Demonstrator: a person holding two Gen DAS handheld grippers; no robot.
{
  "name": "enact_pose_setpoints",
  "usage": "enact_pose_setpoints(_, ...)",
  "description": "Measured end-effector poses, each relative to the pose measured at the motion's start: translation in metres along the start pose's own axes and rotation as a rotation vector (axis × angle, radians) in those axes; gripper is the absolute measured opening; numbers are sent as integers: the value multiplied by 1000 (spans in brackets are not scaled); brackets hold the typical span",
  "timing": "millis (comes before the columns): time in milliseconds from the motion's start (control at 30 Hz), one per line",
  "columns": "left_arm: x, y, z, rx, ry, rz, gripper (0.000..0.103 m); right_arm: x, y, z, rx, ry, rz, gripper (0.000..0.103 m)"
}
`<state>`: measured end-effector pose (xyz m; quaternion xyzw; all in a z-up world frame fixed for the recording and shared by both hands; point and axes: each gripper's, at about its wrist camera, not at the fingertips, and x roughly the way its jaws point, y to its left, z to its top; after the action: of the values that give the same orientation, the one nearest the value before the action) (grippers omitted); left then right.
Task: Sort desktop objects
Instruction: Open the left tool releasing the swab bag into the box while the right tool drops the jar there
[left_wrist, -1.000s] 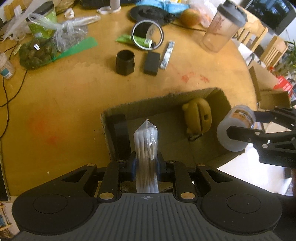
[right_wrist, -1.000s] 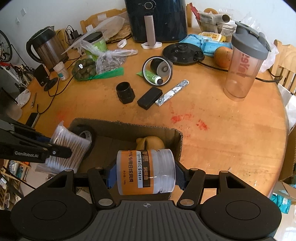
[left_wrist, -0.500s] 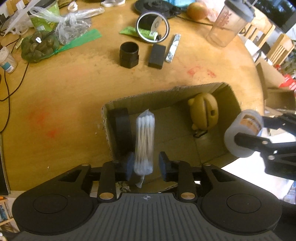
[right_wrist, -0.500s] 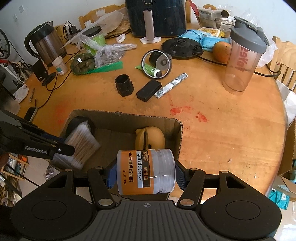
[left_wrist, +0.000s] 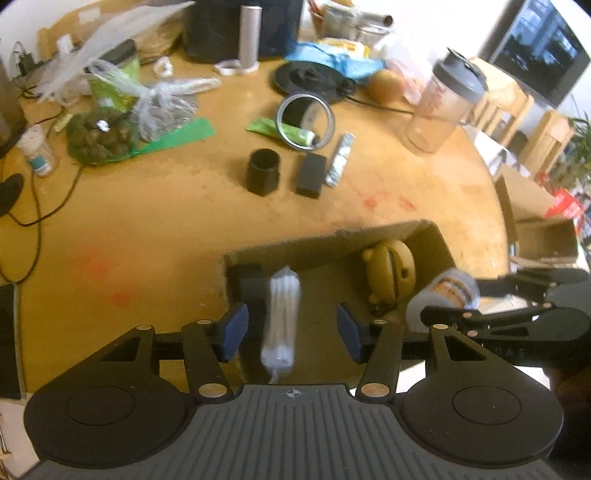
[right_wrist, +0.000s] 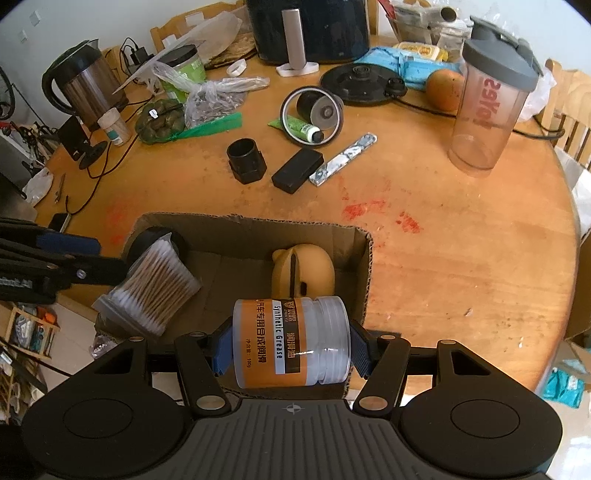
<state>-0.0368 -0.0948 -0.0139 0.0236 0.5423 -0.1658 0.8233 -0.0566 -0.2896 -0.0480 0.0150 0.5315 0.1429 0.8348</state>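
- Cotton swabs, packed in a clear bag, are sitting between the fingers of our left gripper, which are standing wide apart with a gap on each side of the pack; the pack looks blurred in the left wrist view, and we cannot tell whether it is resting on anything.
- We are seeing the same pack from the right wrist view, tilted at the left end of the cardboard box, just beside a black roll in that corner.
- We are holding a grease jar on its side in our right gripper, its fingers pressing on both ends, above the box's near edge.
- We are also seeing a yellow pouch lying inside the box near its right wall.
- We are working at a round wooden bench; beyond the box a black cylinder, a black case and a foil stick are lying in a row, with a round mirror and a green tube behind them.
- We are noting a shaker bottle standing well apart to the right.
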Motion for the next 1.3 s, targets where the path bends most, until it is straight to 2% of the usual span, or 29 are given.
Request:
enact_pose_setpoints(167, -2, 7, 1, -23, -22, 55, 53, 6, 2, 2, 14, 19, -7, 66)
enact_pose_setpoints(233, -3, 8, 2, -30, -32, 67, 53, 3, 3, 4, 7, -3, 3, 79)
enact_pose_setpoints(300, -3, 8, 3, -31, -39, 74, 53, 0, 3, 6, -1, -20, 1, 85)
enact_pose_setpoints(367, -4, 7, 4, -29, -50, 82, 53, -1, 3, 7, -10, -23, 2, 86)
enact_pose_setpoints(433, -4, 5, 6, -24, -69, 86, 54, -1, 3, 8, -24, -24, -8, 96)
enact_pose_setpoints(500, -5, 3, 7, -13, -91, 83, 55, -3, 4, 10, -42, -43, -28, 97)
enact_pose_setpoints(600, -6, -1, 9, -1, -114, 77, 79, -9, 4, 13, -62, -84, -43, 103)
enact_pose_setpoints(667, -8, -4, 11, 11, -143, 67, 80, -14, 3, 16, -67, -119, -60, 103)
enact_pose_setpoints(900, -6, -8, 18, 18, -161, 71, 80, -24, -7, 24, -54, -186, -94, 103)
enact_pose_setpoints(1300, 6, -11, 35, 45, -171, 90, 80, -24, -16, 27, -47, -180, -113, 103)
